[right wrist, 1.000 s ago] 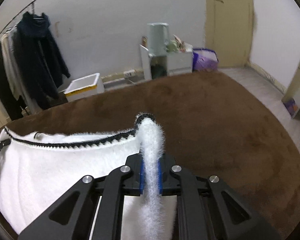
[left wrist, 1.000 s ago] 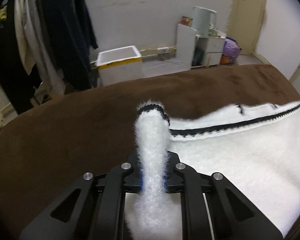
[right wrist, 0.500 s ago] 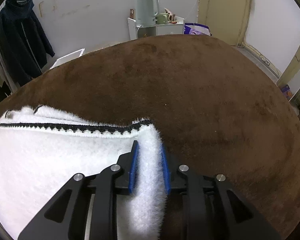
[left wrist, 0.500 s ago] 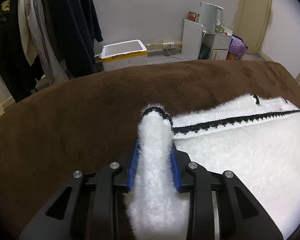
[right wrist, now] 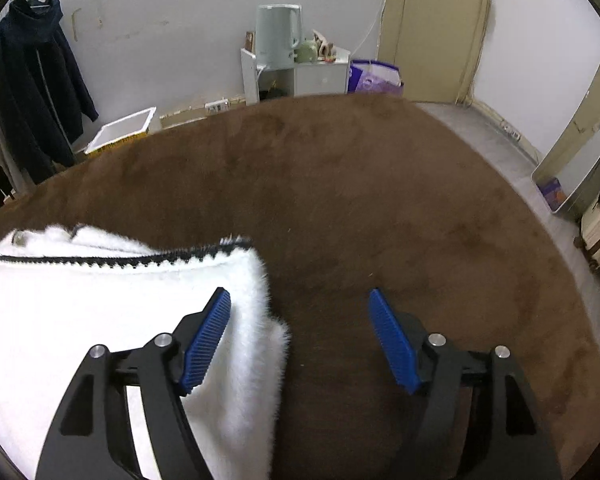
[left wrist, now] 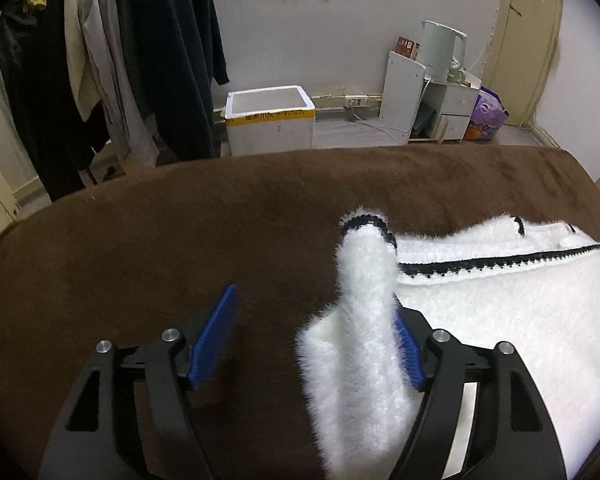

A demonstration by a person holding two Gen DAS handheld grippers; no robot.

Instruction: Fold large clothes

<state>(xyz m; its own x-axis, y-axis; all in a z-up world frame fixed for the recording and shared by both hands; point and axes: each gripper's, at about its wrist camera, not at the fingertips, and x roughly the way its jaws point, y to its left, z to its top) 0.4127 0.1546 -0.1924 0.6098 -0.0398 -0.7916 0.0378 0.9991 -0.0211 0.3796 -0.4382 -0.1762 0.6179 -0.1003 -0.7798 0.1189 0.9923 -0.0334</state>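
- Fluffy white knitted garment with black scalloped trim [left wrist: 500, 320] [right wrist: 80, 320]: lies spread on a brown plush surface [left wrist: 180, 220] [right wrist: 380, 200], its trimmed edge facing the far wall.
- Left gripper [left wrist: 312, 340]: jaws opening; blue ribbed pads apart. A raised ridge of the garment stands between them, leaning on the right-hand pad; the other pad is clear of it.
- Right gripper [right wrist: 300, 340]: jaws opening; the garment's folded corner lies beside the left-hand pad, and the other pad is over bare brown plush.
- Background: dark clothes hanging on a rack [left wrist: 120, 60], a white foam box [left wrist: 270, 120], a pale kettle on a small white cabinet [right wrist: 278, 32].
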